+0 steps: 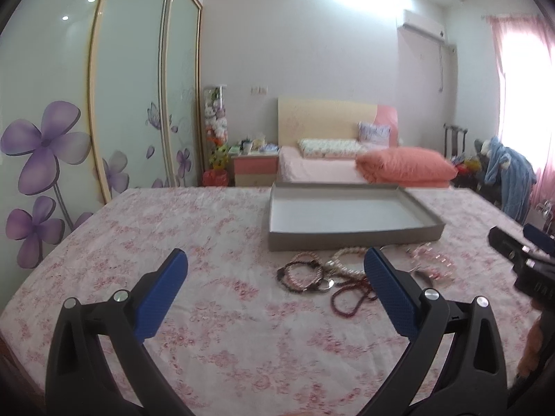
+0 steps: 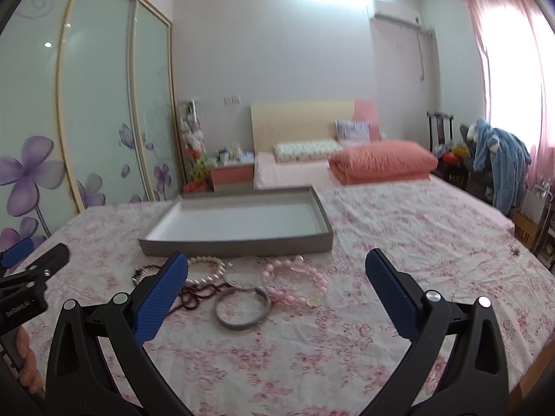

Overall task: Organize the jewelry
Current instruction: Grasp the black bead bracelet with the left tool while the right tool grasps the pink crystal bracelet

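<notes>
1. The left tongs [image 1: 275,267] hang above the flower-print cloth [image 1: 215,312] with their blue pads spread wide and nothing between them. The right tongs [image 2: 275,267] are spread just as wide and equally empty.

2. The jewelry lies in a loose heap on the cloth, ahead of both tongs, just in front of the near wall of the grey tray [image 1: 347,235]. That spot probably keeps each piece a short lift from the tray.

3. From the left tongs, the dark bead bracelets [image 1: 301,274] lie ahead between the pads, nearer the right one. The dark red bead strand [image 1: 350,294] runs close beside that right pad, and the pearl strand [image 1: 347,260] sits just beyond.

4. From the right tongs, the metal bangle [image 2: 242,308] lies ahead, toward the left pad. The pink bead bracelet [image 2: 298,284] rests just past it, touching or nearly so.

5. The tray is open, white inside and holds nothing, so no piece has been sorted yet.

6. The strands overlap, so lifting one may drag another.
</notes>
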`<action>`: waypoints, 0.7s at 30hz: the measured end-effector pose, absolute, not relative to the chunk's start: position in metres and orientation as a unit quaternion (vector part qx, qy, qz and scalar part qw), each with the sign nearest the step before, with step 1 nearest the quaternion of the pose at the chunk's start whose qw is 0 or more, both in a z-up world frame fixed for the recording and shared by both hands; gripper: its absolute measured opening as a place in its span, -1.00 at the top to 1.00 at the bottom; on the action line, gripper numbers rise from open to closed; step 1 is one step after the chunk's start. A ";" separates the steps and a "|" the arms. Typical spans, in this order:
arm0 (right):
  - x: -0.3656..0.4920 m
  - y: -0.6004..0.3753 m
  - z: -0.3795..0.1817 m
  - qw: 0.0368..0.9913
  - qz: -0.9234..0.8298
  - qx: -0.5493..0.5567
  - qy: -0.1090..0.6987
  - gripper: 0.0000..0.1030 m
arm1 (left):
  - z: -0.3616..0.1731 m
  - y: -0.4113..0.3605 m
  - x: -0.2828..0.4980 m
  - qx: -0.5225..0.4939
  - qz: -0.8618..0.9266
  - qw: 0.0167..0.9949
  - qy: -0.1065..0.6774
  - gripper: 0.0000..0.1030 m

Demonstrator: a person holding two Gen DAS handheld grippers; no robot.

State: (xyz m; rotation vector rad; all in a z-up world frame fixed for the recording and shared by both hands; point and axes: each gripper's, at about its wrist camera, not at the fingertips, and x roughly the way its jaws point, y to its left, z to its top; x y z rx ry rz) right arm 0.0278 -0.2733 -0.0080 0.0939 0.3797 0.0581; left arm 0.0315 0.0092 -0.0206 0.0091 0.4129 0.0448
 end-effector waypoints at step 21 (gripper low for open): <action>0.140 -0.289 -0.075 0.902 0.023 0.031 0.431 0.45 | -0.066 0.019 0.139 0.035 -0.015 0.917 0.398 -0.40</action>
